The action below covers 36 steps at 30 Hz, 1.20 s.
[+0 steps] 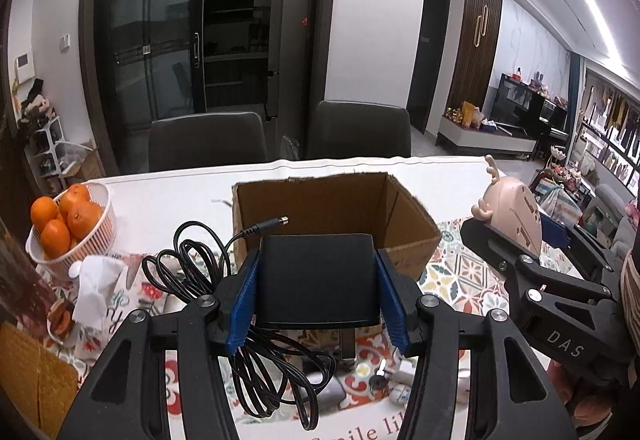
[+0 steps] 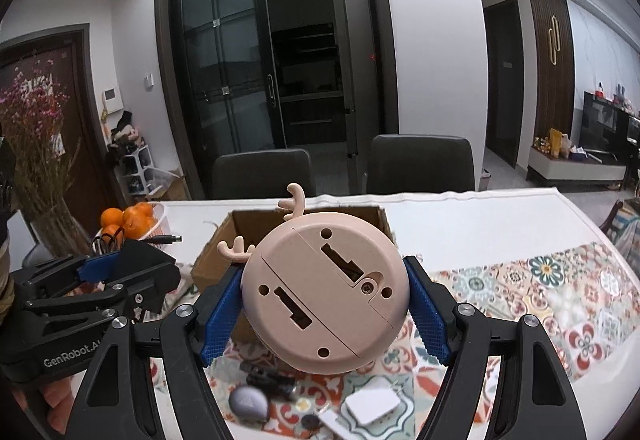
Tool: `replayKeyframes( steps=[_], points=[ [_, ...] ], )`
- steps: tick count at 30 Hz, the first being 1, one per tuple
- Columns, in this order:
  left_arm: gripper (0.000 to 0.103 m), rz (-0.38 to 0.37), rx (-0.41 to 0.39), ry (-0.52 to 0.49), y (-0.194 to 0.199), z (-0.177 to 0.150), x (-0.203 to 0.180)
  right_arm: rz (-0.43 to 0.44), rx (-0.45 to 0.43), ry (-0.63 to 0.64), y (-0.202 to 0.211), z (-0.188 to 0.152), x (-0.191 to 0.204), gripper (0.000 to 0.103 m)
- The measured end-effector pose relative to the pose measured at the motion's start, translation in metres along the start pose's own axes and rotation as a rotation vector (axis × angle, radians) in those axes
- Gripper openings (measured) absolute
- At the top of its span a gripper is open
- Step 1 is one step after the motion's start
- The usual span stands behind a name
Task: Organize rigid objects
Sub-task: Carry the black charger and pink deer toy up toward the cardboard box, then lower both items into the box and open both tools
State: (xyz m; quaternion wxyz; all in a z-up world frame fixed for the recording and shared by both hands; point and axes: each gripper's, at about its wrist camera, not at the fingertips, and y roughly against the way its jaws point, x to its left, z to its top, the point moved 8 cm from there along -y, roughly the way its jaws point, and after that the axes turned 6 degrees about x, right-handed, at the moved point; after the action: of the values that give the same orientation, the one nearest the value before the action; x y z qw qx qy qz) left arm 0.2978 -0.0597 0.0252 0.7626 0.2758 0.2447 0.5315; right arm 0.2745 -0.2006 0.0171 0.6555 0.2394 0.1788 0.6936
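My left gripper [image 1: 317, 258] is shut on a black power adapter [image 1: 318, 280], held above the table. Its black cable [image 1: 192, 264] hangs in loops to the left, with the plug tip sticking out toward the box. An open cardboard box [image 1: 336, 208] stands just beyond the adapter. My right gripper [image 2: 324, 276] is shut on a round pink gadget with small antlers [image 2: 324, 300], its flat back facing the camera. It hovers in front of the same box [image 2: 248, 224]. In the left wrist view the pink gadget [image 1: 510, 208] shows to the right of the box.
A white basket of oranges [image 1: 76, 224] and a crumpled tissue [image 1: 96, 288] sit on the left. Small items lie on the patterned cloth below, among them a grey oval thing [image 2: 248, 402] and a white box [image 2: 372, 408]. Two dark chairs [image 1: 208, 144] stand behind the table.
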Motion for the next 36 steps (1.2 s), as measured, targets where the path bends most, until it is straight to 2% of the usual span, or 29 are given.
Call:
replayKeyframes(
  steps=[6, 11, 25, 36],
  points=[
    [0.054, 0.001, 0.009, -0.006, -0.011, 0.018, -0.002, -0.011, -0.013, 0.002, -0.009, 0.019, -0.007, 0.076],
    [0.054, 0.02, 0.011, -0.009, -0.023, 0.034, 0.001, -0.011, 0.014, 0.002, -0.023, 0.027, -0.013, 0.076],
    [0.054, 0.006, 0.078, 0.027, -0.073, 0.058, 0.011, 0.022, 0.151, 0.002, -0.082, 0.042, -0.021, 0.076],
    [0.054, 0.014, 0.174, 0.036, -0.121, 0.061, 0.016, 0.053, 0.294, -0.009, -0.136, 0.034, -0.028, 0.076]
  ],
)
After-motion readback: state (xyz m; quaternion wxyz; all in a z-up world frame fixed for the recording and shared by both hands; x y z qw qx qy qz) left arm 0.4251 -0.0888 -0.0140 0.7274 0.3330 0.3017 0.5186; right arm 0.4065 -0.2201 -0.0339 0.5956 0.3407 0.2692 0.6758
